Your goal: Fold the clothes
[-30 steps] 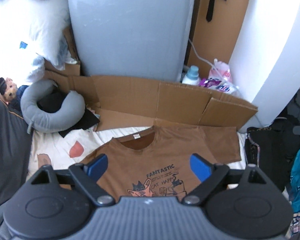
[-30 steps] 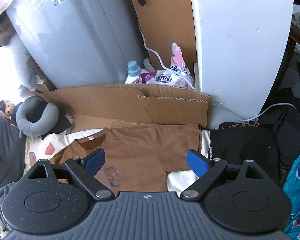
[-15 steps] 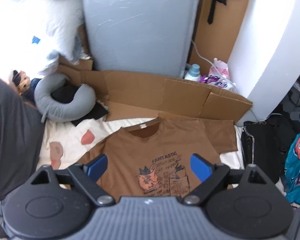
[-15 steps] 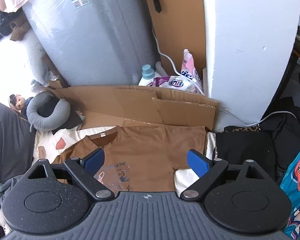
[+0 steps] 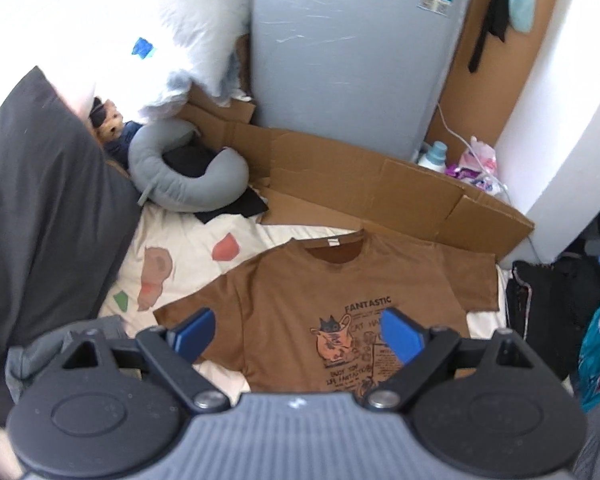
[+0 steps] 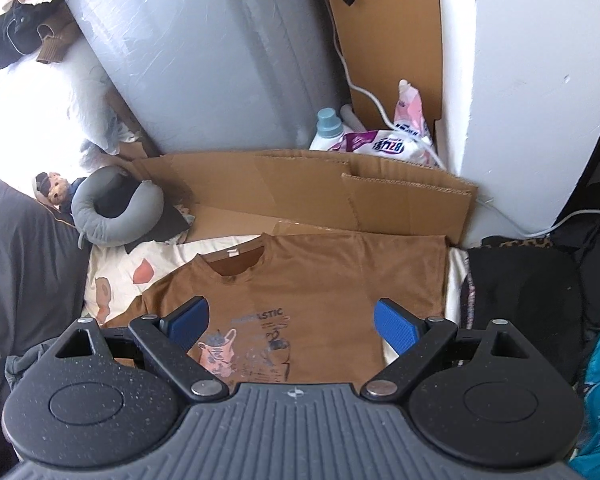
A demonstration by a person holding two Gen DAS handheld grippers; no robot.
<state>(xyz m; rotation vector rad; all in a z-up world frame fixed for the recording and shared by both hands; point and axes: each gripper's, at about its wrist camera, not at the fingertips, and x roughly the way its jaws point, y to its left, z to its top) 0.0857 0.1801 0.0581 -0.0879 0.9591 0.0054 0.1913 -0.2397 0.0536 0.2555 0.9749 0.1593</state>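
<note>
The brown T-shirt (image 5: 340, 292) lay spread flat, print up, on the patterned bedsheet (image 5: 188, 256), collar toward the far cardboard (image 5: 364, 184). It looked light, limp and likely to slide; a sleeve hem or shoulder seemed the best hold. The left claw (image 5: 296, 330) and right claw (image 6: 292, 326) hung wide apart above it, holding nothing. Only the right view showed the detergent bottle (image 6: 328, 130) clearly.

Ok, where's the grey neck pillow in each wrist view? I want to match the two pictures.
Left wrist: the grey neck pillow lies left of centre, past the brown T-shirt.
Right wrist: the pillow sits at the left edge, mid-height.
Shared landmark: the flattened cardboard behind the shirt.
</note>
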